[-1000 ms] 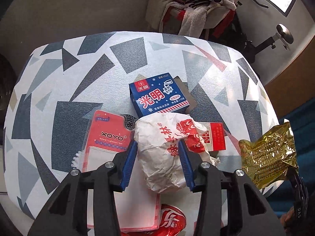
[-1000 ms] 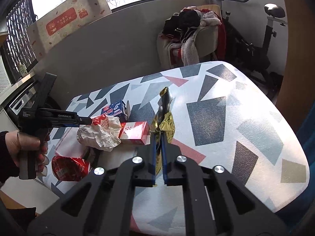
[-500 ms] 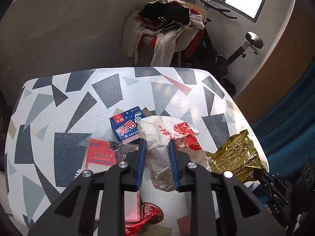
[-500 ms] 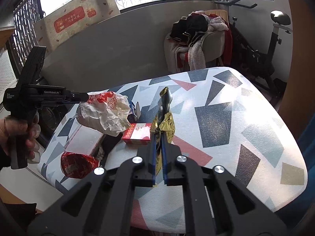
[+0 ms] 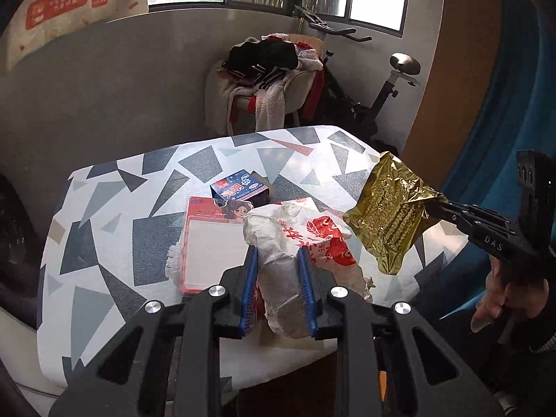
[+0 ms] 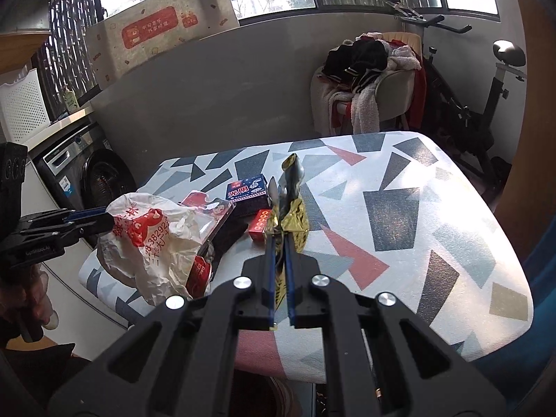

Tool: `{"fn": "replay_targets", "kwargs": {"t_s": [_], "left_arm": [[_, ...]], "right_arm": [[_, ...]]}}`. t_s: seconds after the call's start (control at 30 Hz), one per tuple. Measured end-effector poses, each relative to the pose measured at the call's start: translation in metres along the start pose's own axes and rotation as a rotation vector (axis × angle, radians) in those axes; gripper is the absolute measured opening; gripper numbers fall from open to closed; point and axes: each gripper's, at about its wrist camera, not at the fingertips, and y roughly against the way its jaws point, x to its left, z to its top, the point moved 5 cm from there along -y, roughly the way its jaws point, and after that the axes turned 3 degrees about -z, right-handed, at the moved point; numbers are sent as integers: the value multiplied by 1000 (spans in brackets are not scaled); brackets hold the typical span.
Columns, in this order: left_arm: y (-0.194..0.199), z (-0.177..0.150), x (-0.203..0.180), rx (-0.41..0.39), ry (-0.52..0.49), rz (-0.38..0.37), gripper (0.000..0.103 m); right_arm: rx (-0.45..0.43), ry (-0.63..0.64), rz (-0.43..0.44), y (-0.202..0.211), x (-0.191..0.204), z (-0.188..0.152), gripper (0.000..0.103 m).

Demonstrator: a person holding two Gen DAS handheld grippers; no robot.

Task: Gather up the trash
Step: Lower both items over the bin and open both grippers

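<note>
My left gripper (image 5: 278, 257) is shut on a crumpled white paper bag with red print (image 5: 295, 239) and holds it in the air above the near edge of the patterned table (image 5: 114, 208); the bag also shows in the right wrist view (image 6: 153, 239). My right gripper (image 6: 279, 243) is shut on a gold foil wrapper (image 6: 288, 215), held above the table; the wrapper also shows in the left wrist view (image 5: 389, 212). A blue carton (image 5: 239, 189), a red-edged blister pack (image 5: 212, 239), a small red box (image 6: 260, 224) and a red crushed wrapper (image 6: 199, 274) lie on the table.
A chair piled with clothes (image 5: 271, 80) and an exercise bike (image 5: 389, 90) stand behind the table. A washing machine (image 6: 87, 177) stands left of the table in the right wrist view. A grey wall (image 5: 104, 87) runs along the back.
My left gripper has lifted the white paper bag up and back from the table. My right gripper has risen a little with the gold wrapper.
</note>
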Motion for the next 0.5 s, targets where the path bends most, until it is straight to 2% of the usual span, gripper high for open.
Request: {"fn": "replay_targets", "kwargs": {"t_s": [0.17, 0.3, 0.4, 0.5], "left_arm": [[35, -51, -2, -26, -4, 39, 23], [47, -84, -8, -12, -18, 54, 23], [48, -106, -7, 3, 7, 45, 23], [42, -124, 1, 30, 76, 25, 24]], "right_arm": [[13, 13, 25, 9, 14, -10, 9], [24, 29, 38, 14, 24, -18, 9], [29, 33, 45, 17, 28, -22, 9], [28, 31, 54, 21, 31, -25, 9]]}}
